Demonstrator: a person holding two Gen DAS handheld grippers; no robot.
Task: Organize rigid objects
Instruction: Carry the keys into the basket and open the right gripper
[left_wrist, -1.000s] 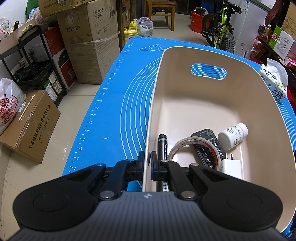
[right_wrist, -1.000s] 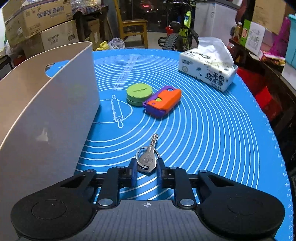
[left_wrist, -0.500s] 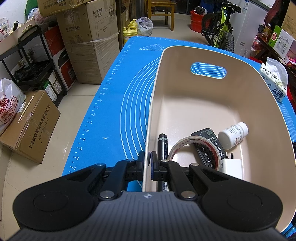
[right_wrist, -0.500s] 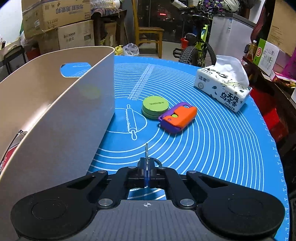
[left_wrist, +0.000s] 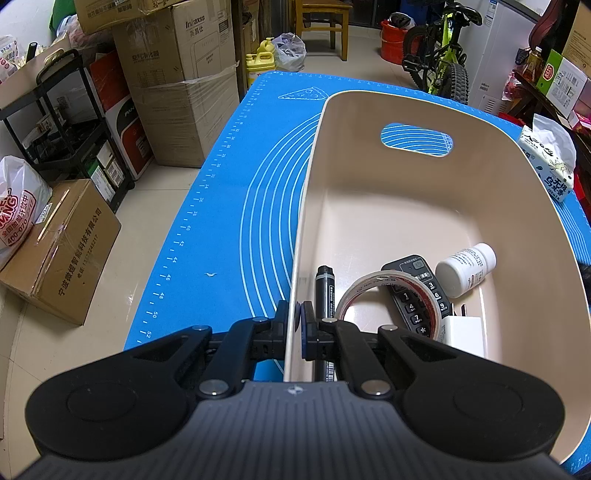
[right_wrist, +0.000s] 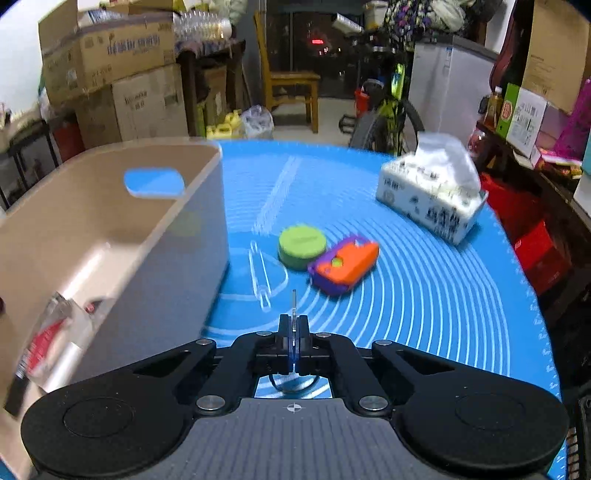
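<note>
A beige bin (left_wrist: 314, 155) stands on the blue mat (left_wrist: 221, 221). My left gripper (left_wrist: 294, 317) is shut on the bin's near left wall. Inside lie a black marker (left_wrist: 325, 291), a tape roll (left_wrist: 388, 291), a remote (left_wrist: 413, 284), a white bottle (left_wrist: 465, 269) and a white charger (left_wrist: 461, 334). My right gripper (right_wrist: 293, 325) is shut on a metal key (right_wrist: 294, 306), held edge-on above the mat, its ring hanging below. Beyond it lie a green round tin (right_wrist: 302, 244) and an orange and purple toy (right_wrist: 345, 264). The bin (right_wrist: 110, 229) is to the left.
A tissue box (right_wrist: 430, 194) sits at the mat's far right. Cardboard boxes (left_wrist: 177, 81), a black shelf (left_wrist: 62, 122) and a bicycle (left_wrist: 439, 62) stand on the floor around the table. A chair (right_wrist: 288, 88) is behind the table.
My right gripper closed on the key and lifted it off the mat; the key now stands edge-on. The left gripper and bin have not moved.
</note>
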